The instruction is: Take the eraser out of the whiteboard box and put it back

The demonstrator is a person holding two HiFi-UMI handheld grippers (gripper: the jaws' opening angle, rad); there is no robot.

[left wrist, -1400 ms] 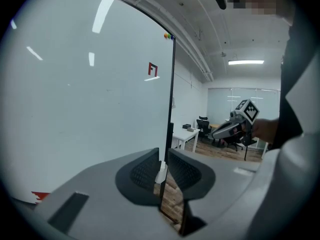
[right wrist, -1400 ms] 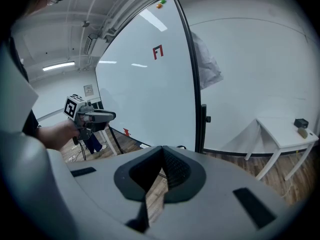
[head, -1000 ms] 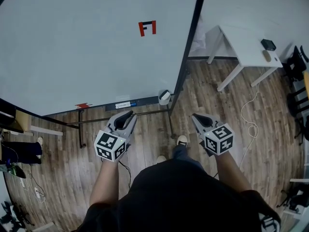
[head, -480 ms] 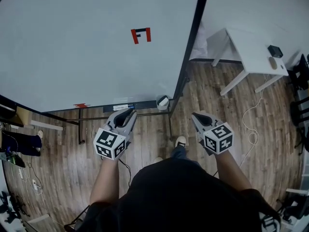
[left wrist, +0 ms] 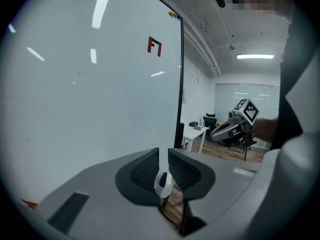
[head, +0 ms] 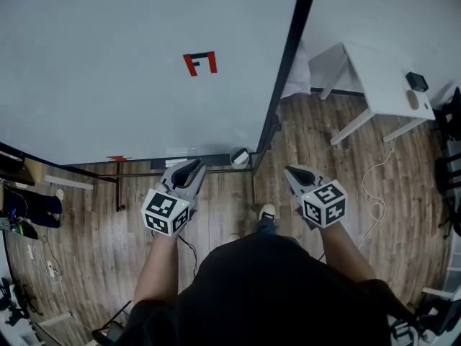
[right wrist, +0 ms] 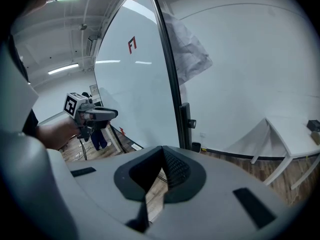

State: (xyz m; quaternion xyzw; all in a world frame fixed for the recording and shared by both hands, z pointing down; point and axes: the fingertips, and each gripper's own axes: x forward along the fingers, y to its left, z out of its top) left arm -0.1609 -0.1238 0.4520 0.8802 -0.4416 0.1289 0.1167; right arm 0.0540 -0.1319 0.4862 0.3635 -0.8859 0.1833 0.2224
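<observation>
Whiteboard [head: 108,71] with white box [head: 240,157] at its lower corner, left gripper [head: 191,166] and right gripper [head: 291,171] both closed, empty

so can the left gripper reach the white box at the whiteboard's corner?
Probably yes: the left gripper points toward the white box, apart from it, with nothing between. Its jaws are shut and would need opening.

Both forearms [head: 160,265] reach forward from the torso, roughly parallel and well apart. At the left, the left gripper [head: 186,173] points toward the far side with its jaws together and nothing between them. At the right, the right gripper [head: 297,175] points the same way, its jaws meeting at the tips, empty.
</observation>
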